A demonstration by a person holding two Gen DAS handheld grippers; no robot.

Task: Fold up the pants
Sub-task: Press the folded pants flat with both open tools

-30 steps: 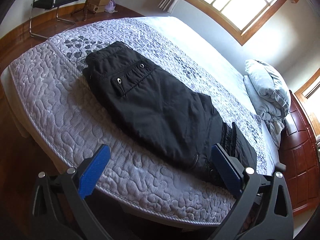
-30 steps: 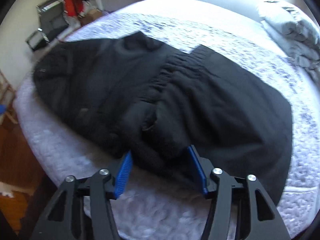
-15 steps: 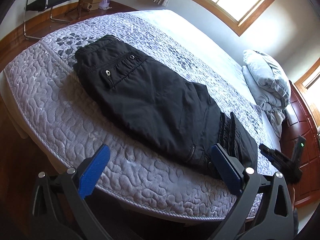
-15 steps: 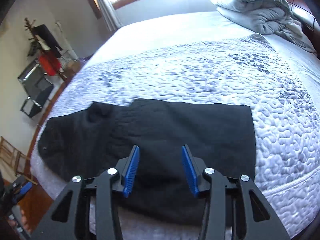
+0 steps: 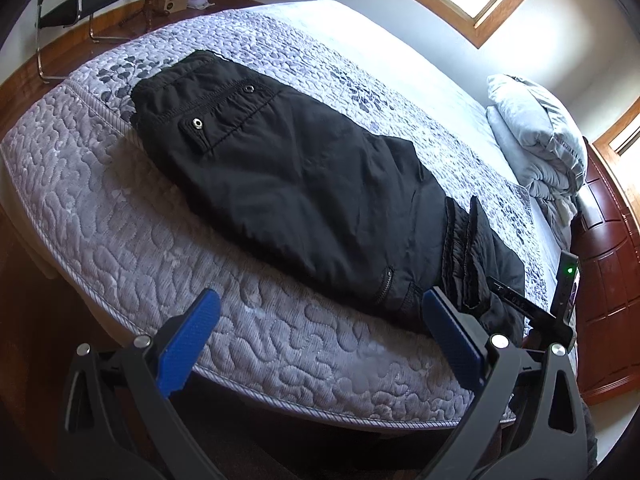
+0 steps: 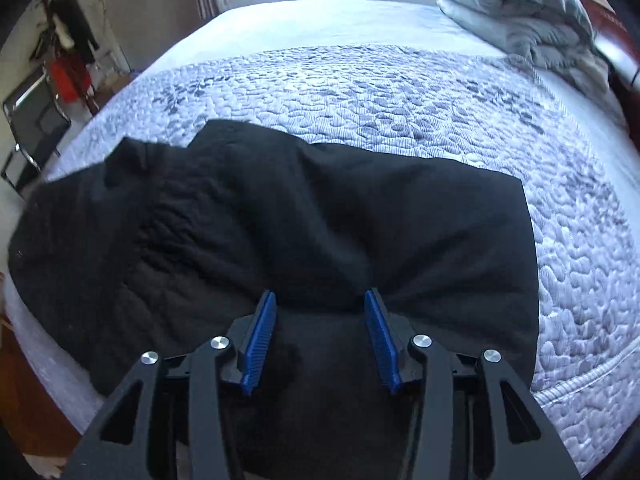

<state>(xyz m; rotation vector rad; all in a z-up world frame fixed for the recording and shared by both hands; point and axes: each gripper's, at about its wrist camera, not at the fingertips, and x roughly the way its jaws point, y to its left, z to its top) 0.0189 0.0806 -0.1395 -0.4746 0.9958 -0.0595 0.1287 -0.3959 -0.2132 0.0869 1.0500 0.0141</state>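
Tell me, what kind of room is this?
Most likely a bedroom. There is a big bed with a quilted cover, a folded grey blanket at its far end, and black pants laid out on top.

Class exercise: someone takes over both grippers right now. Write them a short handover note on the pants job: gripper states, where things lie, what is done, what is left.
Left gripper: open and empty, above the bed's near edge, beside the pants.
Right gripper: its jaws have just been closing and now pinch a bunched ridge of the pants at their near edge.
Pants: black, lying lengthwise across the quilted bed, waistband with snaps at the far left in the left view; they look already doubled leg on leg.
Left to do: probably fold them across their length, then smooth the bundle.
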